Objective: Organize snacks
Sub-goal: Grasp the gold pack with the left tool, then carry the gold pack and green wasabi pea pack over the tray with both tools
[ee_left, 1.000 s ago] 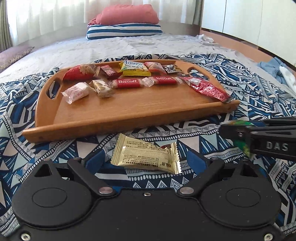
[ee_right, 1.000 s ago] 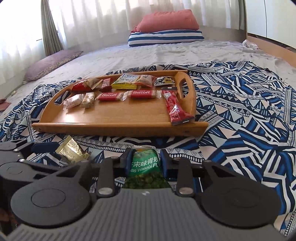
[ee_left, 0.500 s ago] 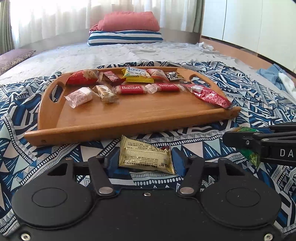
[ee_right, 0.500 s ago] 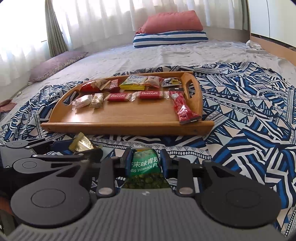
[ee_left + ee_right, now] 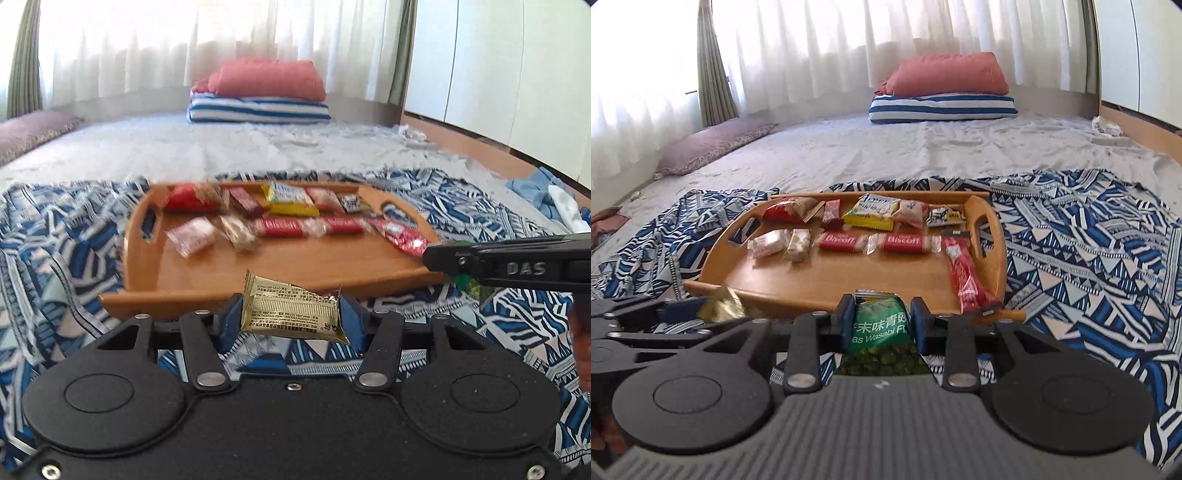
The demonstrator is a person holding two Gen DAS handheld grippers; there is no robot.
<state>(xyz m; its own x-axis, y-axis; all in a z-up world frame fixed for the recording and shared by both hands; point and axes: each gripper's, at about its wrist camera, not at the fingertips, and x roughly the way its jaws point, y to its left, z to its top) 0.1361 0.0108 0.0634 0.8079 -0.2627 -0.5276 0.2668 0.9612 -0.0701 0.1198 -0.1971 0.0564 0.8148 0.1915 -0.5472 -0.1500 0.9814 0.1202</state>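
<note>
A gold snack packet (image 5: 291,314) sits crosswise between the blue pads of my left gripper (image 5: 290,317). The jaws are closing and the pads press on it, holding it clear of the blanket. My right gripper (image 5: 882,317) is shut on a green wasabi pea packet (image 5: 881,326). Both grippers hang just in front of the near rim of the wooden tray (image 5: 849,277). Several snacks lie on the tray: two red Biscoff bars (image 5: 837,242), a long red packet (image 5: 967,277) and a yellow packet (image 5: 873,212). The right gripper's side (image 5: 517,266) shows in the left wrist view.
The tray rests on a blue patterned blanket (image 5: 1089,258) spread over a grey bed. A red pillow on a striped one (image 5: 942,107) lies at the far end and a purple cushion (image 5: 713,144) at far left. A wooden bed edge (image 5: 480,147) and blue cloth (image 5: 535,192) lie right.
The left jaws closed from wide open onto the gold packet and lifted it off the blanket. Both grippers rose; the right one kept its hold on the green packet.
</note>
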